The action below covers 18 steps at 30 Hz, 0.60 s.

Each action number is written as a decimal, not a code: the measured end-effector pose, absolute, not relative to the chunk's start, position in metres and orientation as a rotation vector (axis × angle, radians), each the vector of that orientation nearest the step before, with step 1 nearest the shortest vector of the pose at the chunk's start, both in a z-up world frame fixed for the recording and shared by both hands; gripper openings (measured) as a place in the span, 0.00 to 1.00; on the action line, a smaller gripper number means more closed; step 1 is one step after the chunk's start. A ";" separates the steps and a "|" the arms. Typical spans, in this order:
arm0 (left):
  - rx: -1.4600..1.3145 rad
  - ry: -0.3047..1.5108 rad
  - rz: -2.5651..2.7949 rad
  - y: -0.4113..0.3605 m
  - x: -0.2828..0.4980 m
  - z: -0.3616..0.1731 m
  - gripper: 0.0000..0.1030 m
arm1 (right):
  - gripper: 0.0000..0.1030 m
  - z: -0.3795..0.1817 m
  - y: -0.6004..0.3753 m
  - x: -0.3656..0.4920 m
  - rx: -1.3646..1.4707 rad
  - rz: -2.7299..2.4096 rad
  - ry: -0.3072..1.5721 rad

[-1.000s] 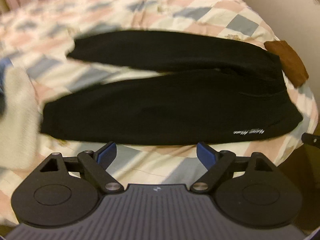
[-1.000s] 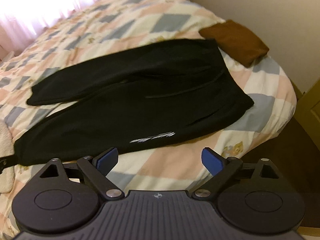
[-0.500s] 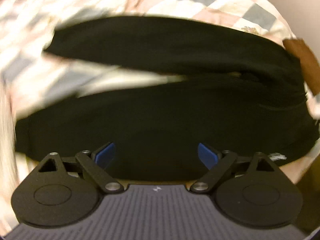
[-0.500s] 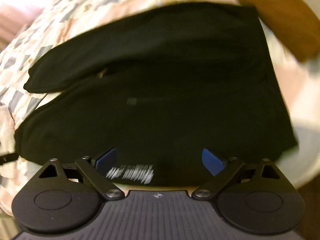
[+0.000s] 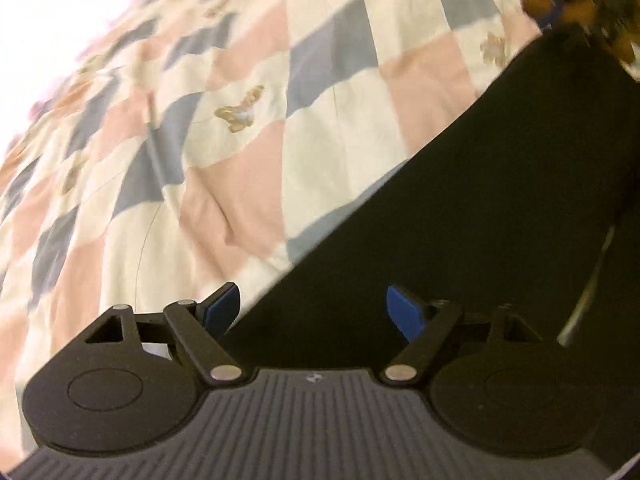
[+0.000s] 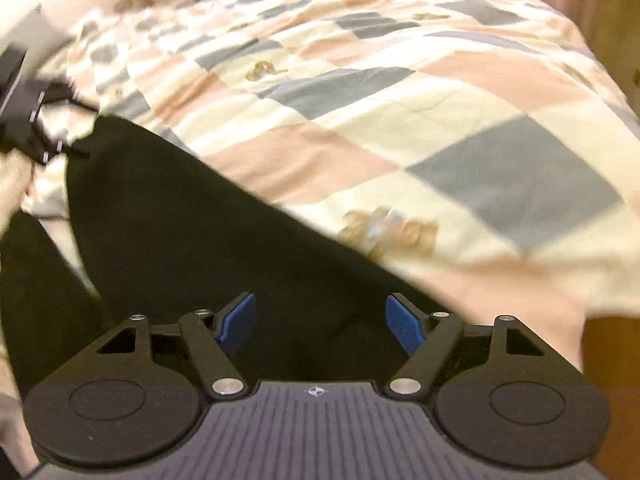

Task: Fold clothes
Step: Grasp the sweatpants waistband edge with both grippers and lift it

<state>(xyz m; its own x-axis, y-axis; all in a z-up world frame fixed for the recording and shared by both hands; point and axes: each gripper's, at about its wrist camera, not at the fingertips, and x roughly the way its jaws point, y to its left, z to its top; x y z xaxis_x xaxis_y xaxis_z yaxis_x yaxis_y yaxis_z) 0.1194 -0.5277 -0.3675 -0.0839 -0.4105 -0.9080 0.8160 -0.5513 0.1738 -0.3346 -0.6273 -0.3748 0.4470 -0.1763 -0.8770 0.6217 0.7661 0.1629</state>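
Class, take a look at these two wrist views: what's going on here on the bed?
A person is working with two hand-held grippers over black trousers spread on a patchwork quilt. The left hand-held gripper and the right hand-held gripper each sit low at the far edge of the dark fabric, jaws closing, with cloth between the blue pads but not yet pinched. No fold has been made so far.

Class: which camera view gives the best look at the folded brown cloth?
Neither shows it well. The right wrist view shows most of the folded brown cloth, a plain patch at the lower right edge. The left wrist view shows only blurred brown scraps.
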 end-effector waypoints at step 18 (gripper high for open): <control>1.493 0.489 -1.905 -0.553 0.139 -0.428 0.07 | 0.72 -0.411 -0.695 -0.321 0.546 -0.337 1.070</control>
<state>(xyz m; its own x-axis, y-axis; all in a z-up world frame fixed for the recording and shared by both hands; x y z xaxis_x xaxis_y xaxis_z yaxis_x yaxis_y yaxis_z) 0.1391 -0.5528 -0.4279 -0.1308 -0.2675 -0.9546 0.6939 -0.7124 0.1046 -0.3213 -0.6946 -0.4109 0.4480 0.0005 -0.8940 0.5124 0.8194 0.2572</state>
